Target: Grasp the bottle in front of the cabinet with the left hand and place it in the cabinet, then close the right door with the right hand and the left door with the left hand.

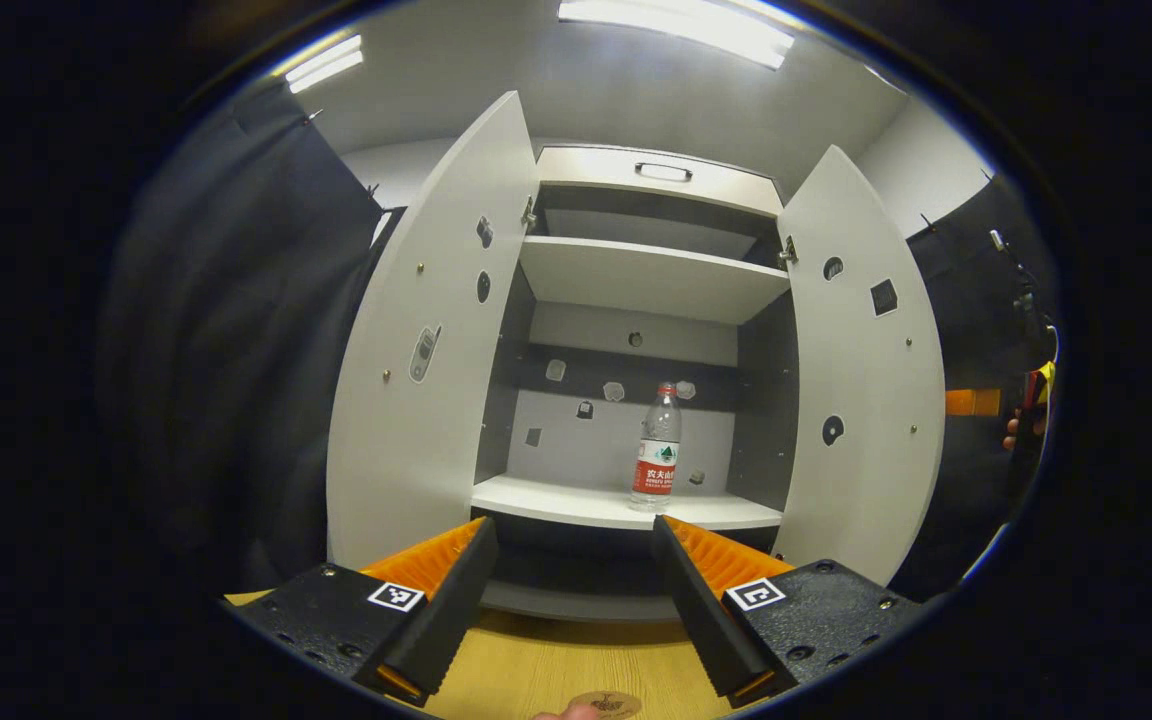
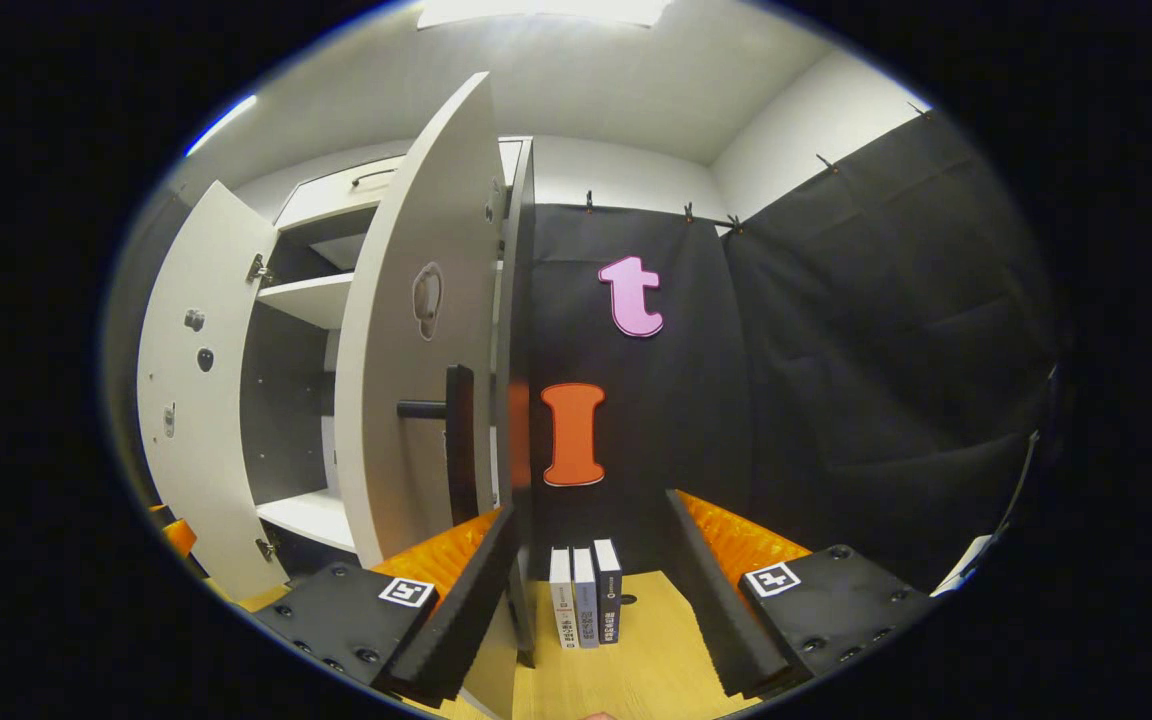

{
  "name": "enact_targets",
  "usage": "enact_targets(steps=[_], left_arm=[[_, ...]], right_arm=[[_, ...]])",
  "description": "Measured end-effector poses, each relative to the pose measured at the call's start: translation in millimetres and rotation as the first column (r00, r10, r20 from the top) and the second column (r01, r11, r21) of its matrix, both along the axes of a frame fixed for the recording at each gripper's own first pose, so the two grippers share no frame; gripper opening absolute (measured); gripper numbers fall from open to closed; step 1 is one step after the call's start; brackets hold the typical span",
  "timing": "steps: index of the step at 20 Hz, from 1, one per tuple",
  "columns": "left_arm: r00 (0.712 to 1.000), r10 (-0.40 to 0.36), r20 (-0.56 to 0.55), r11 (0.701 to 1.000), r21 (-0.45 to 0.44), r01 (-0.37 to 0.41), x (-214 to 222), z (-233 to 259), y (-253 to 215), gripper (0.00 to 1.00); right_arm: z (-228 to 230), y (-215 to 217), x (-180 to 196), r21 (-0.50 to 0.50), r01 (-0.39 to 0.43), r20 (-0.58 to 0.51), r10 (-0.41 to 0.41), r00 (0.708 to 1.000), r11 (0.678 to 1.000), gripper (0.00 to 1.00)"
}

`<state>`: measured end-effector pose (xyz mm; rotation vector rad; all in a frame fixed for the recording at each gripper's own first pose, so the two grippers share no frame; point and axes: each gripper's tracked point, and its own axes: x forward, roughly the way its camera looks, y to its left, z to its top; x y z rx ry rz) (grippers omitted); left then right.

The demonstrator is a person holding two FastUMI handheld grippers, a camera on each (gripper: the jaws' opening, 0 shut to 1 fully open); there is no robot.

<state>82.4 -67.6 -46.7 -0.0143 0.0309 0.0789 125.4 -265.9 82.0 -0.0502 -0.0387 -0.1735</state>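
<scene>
Bottle [image 1: 656, 447]: upright on cabinet shelf [image 1: 576, 502]. Right door [image 2: 416, 330]: open, edge-on just ahead-left of right gripper [image 2: 586, 585], nearer hand. Both grippers' fingers apart, empty; left gripper [image 1: 576, 590] faces shelf.

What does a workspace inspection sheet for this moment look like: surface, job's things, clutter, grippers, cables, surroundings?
Surface: wooden tabletop in front of the cabinet, pale and bare where visible.
Job's things: bottle stands upright on the cabinet's lower shelf; left door and right door both open; right door's dark handle faces the right gripper.
Clutter: three upright books on the table beside the cabinet.
Grippers: left gripper has jaws apart, empty, aimed at the cabinet; right gripper has jaws apart, empty, near the right door's edge.
Cables: nothing seen.
Surroundings: black cloth on the walls, ceiling lights.
</scene>
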Motion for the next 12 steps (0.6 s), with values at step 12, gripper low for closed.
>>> enact_targets(steps=[12], left_arm=[[1.0,0.002,-0.004,1.0,0.006,-0.001,0.5,-2.7,30.8,0.94]], right_arm=[[-7.1,112.4,22.1,0.001,-0.172,0.0,0.172,0.985,0.985,0.87]])
